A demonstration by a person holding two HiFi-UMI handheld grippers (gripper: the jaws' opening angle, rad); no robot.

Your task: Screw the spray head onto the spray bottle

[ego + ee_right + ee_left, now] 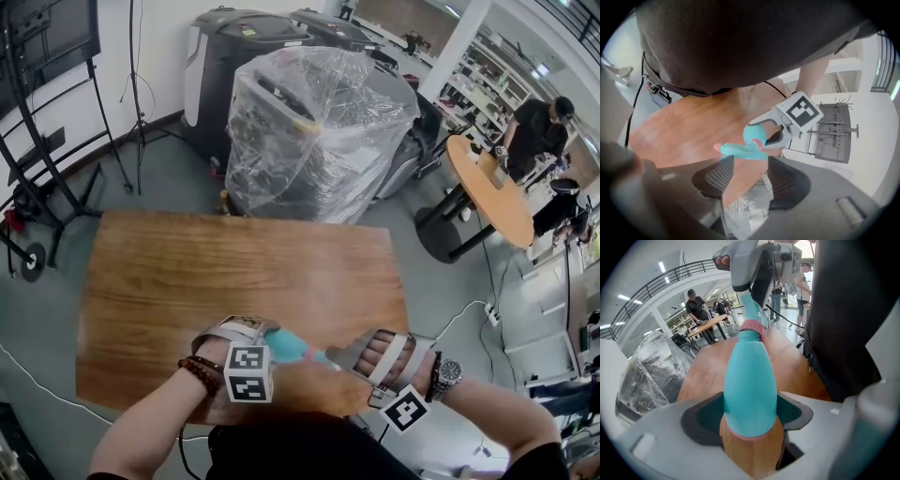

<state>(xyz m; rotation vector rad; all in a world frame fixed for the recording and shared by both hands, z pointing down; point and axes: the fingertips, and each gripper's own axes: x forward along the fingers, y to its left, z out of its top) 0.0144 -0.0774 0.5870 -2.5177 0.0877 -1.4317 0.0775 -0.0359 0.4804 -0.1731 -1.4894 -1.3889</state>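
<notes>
Your two grippers sit closest, one in each hand, meeting over the near edge of the one wooden table (187,272). Each carries one cube with square markers, so you have two cubes: one on the left (248,372) and one on the right (406,410).

Your left gripper (750,413) has its jaws clamped on the lower body of the single teal bottle (750,376), which points away from it towards your other hand. One pink collar (752,326) rings the bottle's neck.

Your right gripper (750,159) holds its jaws wide, and the one teal spray head (740,151) lies across their tips, gripped there. Its pink-tipped nozzle sticks out past one jaw. The spray head sits at the bottle's neck, right against the collar; you cannot tell from these views how far it is threaded on.

You wear one bead bracelet (202,372) on the left wrist and one watch (447,373) on the right.

Beyond the table stands one machine wrapped in clear plastic (319,131), with two dark machines (244,47) behind it. Further right, one round table (487,192) has one person (534,131) leaning at it.
</notes>
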